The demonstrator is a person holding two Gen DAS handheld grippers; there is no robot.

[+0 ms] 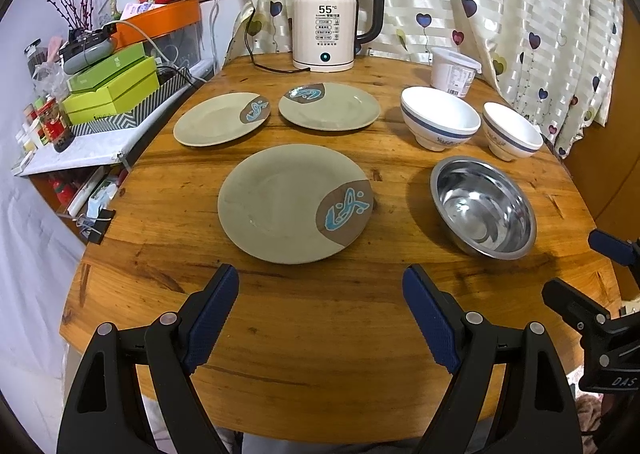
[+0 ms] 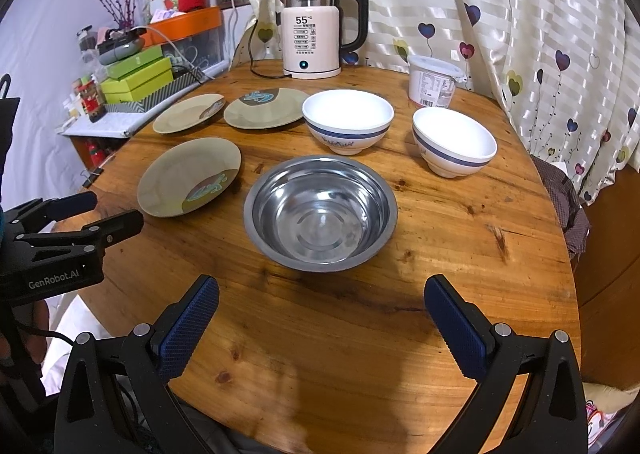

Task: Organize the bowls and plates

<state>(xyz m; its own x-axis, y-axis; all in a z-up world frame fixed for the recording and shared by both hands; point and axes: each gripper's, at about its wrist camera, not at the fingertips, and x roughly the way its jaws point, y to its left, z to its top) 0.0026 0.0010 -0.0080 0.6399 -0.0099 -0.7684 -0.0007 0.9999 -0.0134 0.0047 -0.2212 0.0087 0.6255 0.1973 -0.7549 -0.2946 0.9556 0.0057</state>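
Observation:
Three green plates with a brown fish patch lie on the round wooden table: a large near plate and two at the back. To the right sit a steel bowl and two white bowls with a blue band. My left gripper hangs open just short of the near plate, holding nothing. My right gripper is open and empty in front of the steel bowl.
A cream electric kettle with a cord stands at the table's back edge, a white lidded tub to its right. A cluttered side shelf with green boxes borders the left. A heart-print curtain hangs behind.

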